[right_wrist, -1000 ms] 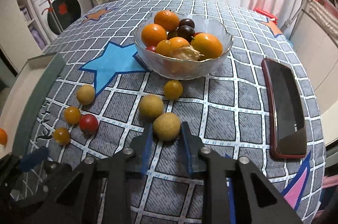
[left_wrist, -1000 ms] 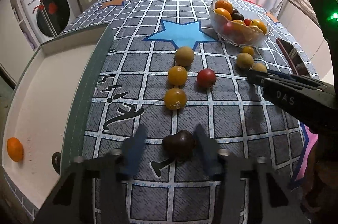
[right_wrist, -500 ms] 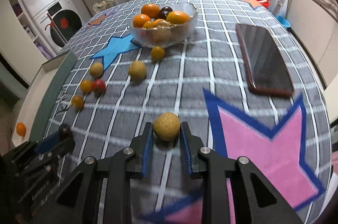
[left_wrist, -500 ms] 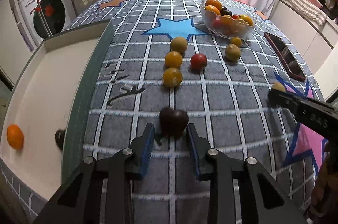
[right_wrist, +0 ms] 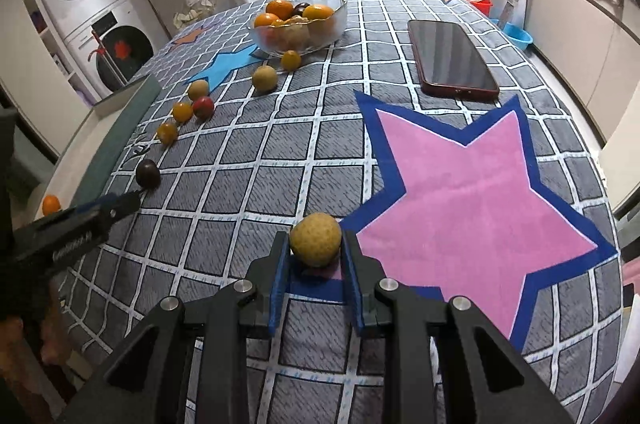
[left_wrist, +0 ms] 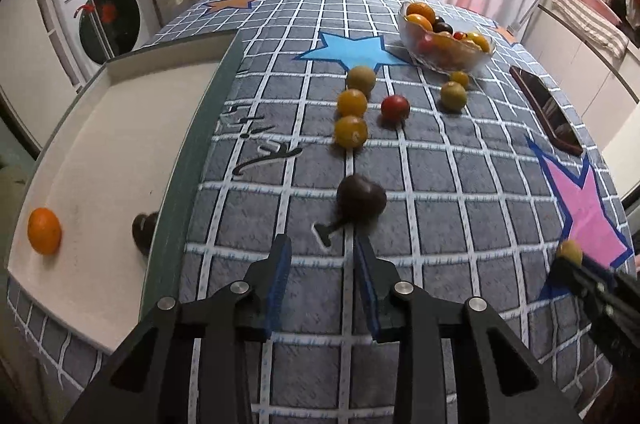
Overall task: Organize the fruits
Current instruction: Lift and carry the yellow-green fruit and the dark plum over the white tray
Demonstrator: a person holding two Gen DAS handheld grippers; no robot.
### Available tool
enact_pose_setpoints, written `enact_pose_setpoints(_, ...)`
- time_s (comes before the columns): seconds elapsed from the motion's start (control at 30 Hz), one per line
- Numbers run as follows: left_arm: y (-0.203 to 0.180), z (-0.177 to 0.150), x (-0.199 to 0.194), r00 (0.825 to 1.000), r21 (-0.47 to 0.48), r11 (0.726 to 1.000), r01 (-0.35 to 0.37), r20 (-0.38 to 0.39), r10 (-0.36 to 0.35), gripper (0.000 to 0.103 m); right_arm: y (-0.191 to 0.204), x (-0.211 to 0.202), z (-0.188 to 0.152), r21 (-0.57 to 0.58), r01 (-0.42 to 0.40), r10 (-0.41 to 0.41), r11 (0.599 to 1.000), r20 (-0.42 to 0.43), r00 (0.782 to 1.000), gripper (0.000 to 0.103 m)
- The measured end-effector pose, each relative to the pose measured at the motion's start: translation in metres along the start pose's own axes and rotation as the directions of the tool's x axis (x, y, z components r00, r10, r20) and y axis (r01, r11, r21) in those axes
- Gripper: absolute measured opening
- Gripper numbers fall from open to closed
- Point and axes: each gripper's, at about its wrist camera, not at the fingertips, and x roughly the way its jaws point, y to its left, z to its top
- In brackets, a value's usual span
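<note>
While my right gripper (right_wrist: 316, 244) is pinching a round, rough tan fruit (right_wrist: 315, 239) over the quilted cloth (right_wrist: 248, 184), my left gripper (left_wrist: 322, 252) is hanging narrowly parted. I'm seeing a glossy dark plum (left_wrist: 361, 199) lying just ahead of it, untouched

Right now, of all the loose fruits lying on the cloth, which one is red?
The small red fruit beside the column of yellow ones, the only red one outside the glass bowl; the other loose fruits are yellow, tan or dark purple.

**Q:** Fruit outside the bowl (left_wrist: 440, 63)?
**A:** Three tan fruits (left_wrist: 360, 78) (left_wrist: 453, 96) (left_wrist: 570, 251), three yellow fruits (left_wrist: 352, 102) (left_wrist: 351, 131) (left_wrist: 459, 79), one red fruit (left_wrist: 395, 107), two dark fruits (left_wrist: 361, 201) (left_wrist: 143, 229), one orange (left_wrist: 44, 231).
**Q:** Other items?
**A:** One bowl, one tray (left_wrist: 100, 144), one phone (right_wrist: 452, 56).
</note>
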Motion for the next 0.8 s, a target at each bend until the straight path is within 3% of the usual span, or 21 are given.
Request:
enact_pose_setpoints(0.07,-0.002,0.005,0.005,1.0,0.004,1.0,0.0,-0.009,0.0,0.034,0.0,0.0,0.0,0.005,-0.003,0.003,1.0,0.002,1.0,0.028)
enact_pose_setpoints(0.1,-0.003,0.007,0.007,1.0,0.008,1.0,0.0,-0.014,0.0,0.039,-0.001,0.001,0.0,0.007,-0.005,0.005,1.0,0.004,1.0,0.028)
enact_pose_setpoints(0.13,-0.005,0.009,0.009,1.0,0.012,1.0,-0.006,-0.011,0.006,0.062,-0.001,0.001,0.0,0.007,-0.007,0.007,1.0,0.005,1.0,0.028)
enact_pose_setpoints(0.2,-0.007,0.011,0.007,0.999,0.01,1.0,-0.03,0.025,0.03,0.075,-0.002,0.001,-0.001,0.008,-0.012,0.012,1.0,0.006,1.0,0.028)
enact_pose_setpoints(0.47,-0.019,0.018,0.013,0.999,0.039,0.998,-0.052,0.017,0.052,0.075,-0.004,0.0,-0.002,0.01,-0.018,0.018,1.0,0.01,1.0,0.028)
enact_pose_setpoints(0.5,-0.02,0.018,0.016,0.998,0.042,0.997,-0.058,0.009,0.057,0.075,-0.004,0.001,-0.002,0.01,-0.018,0.018,1.0,0.01,1.0,0.028)
enact_pose_setpoints(0.67,-0.021,0.018,0.018,0.999,0.034,0.999,-0.033,0.003,0.033,0.055,-0.003,0.001,-0.002,0.008,-0.016,0.016,1.0,0.01,1.0,0.028)
enact_pose_setpoints(0.8,-0.025,0.021,0.019,1.0,0.052,0.999,-0.006,0.009,0.006,0.03,-0.003,0.001,-0.002,0.005,-0.011,0.011,1.0,0.009,1.0,0.028)
